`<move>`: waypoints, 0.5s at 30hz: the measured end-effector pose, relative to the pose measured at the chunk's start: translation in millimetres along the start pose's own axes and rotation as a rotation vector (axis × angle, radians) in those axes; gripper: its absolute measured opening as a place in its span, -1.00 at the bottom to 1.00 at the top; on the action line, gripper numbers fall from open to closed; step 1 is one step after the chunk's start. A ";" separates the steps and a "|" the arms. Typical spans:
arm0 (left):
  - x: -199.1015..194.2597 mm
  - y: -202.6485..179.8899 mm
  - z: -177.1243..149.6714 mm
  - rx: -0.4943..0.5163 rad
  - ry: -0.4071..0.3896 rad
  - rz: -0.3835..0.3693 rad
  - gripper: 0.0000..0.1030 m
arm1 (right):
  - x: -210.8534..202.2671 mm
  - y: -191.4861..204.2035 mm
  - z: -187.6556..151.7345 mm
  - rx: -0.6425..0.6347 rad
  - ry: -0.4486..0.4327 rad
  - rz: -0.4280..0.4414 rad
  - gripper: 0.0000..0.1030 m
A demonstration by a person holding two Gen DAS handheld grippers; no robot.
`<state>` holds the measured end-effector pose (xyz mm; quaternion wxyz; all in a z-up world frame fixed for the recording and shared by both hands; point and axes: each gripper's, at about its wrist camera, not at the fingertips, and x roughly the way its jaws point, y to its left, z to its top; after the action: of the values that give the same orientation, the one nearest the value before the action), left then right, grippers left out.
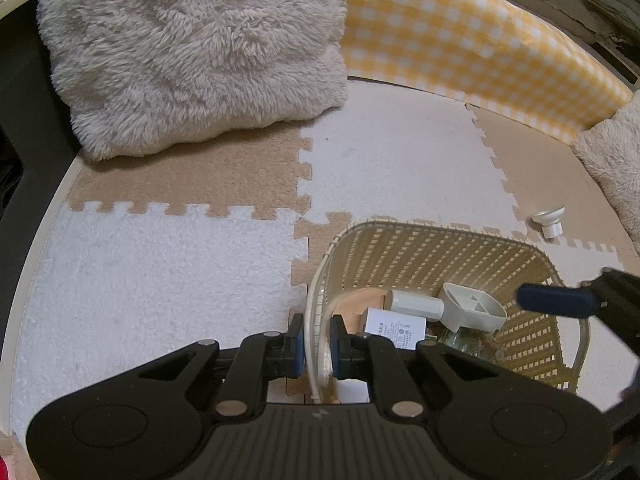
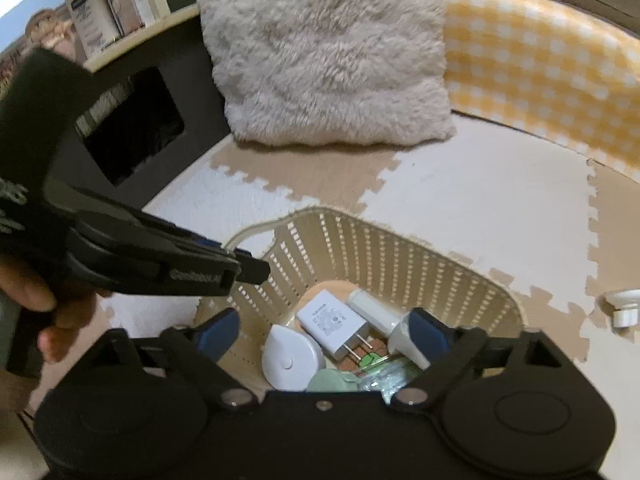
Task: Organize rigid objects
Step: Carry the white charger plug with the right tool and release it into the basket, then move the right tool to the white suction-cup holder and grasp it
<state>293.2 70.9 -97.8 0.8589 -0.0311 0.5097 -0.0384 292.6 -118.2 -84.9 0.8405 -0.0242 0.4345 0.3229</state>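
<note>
A cream woven basket (image 1: pixel 440 256) (image 2: pixel 400 256) stands on the foam mat. My left gripper (image 1: pixel 318 346) is shut on the basket's rim at its left handle. In the basket lie a white charger plug (image 2: pixel 334 320) (image 1: pixel 394 326), a white cylinder (image 2: pixel 370 308) (image 1: pixel 416 304), a white round device (image 2: pixel 290 356) and a white funnel-shaped piece (image 1: pixel 472 308). My right gripper (image 2: pixel 324 332) is open over the basket and holds nothing. A small white bulb-like object (image 1: pixel 550 222) (image 2: pixel 624 308) lies on the mat beyond the basket's right side.
A fluffy cream pillow (image 1: pixel 192 48) (image 2: pixel 328 48) leans at the back. A yellow checked bumper (image 1: pixel 480 44) (image 2: pixel 552 76) borders the mat. Another fluffy cushion (image 1: pixel 616 160) sits at the right. A shelf with bottles (image 2: pixel 104 12) stands at the back left.
</note>
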 end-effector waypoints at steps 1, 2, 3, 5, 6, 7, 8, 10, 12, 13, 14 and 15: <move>-0.3 0.3 0.0 0.000 0.000 0.000 -0.76 | -4.3 -0.6 0.6 0.002 -0.006 -0.002 0.88; -0.3 0.7 0.1 0.001 0.000 0.001 -0.76 | -8.4 -1.1 1.4 0.004 -0.012 -0.004 0.90; -0.3 0.4 0.0 0.000 0.000 0.000 -0.76 | -12.7 -1.6 2.1 0.006 -0.018 -0.006 0.92; -0.3 0.3 -0.1 0.000 0.000 0.000 -0.76 | -21.9 -3.0 2.9 0.009 -0.034 -0.009 0.93; -0.3 0.4 0.0 0.000 0.000 0.000 -0.76 | -25.9 -3.9 3.0 0.011 -0.041 -0.009 0.94; -0.3 0.2 0.0 0.000 0.000 0.000 -0.76 | -30.4 -4.8 3.3 0.014 -0.049 -0.009 0.95; -0.3 0.2 -0.1 0.000 0.000 0.000 -0.76 | -34.9 -5.8 3.7 0.016 -0.058 -0.010 0.97; -0.4 0.4 0.0 0.001 0.000 0.001 -0.76 | -44.2 -7.6 4.4 0.020 -0.080 -0.012 1.00; -0.3 0.3 -0.1 0.000 0.000 0.001 -0.76 | -53.6 -9.9 4.8 0.018 -0.105 -0.016 1.00; -0.3 0.1 -0.1 0.000 0.000 0.000 -0.76 | -58.1 -11.6 4.9 0.014 -0.119 -0.021 1.00; -0.3 0.4 0.0 0.000 0.000 0.000 -0.76 | -61.8 -13.4 5.1 0.007 -0.133 -0.031 1.00; -0.3 0.1 -0.1 0.001 0.000 0.001 -0.76 | -65.1 -16.2 4.8 0.001 -0.148 -0.048 1.00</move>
<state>293.0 70.9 -97.6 0.8590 -0.0306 0.5096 -0.0381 278.2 -163.4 -37.2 0.8778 -0.0100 0.3705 0.3034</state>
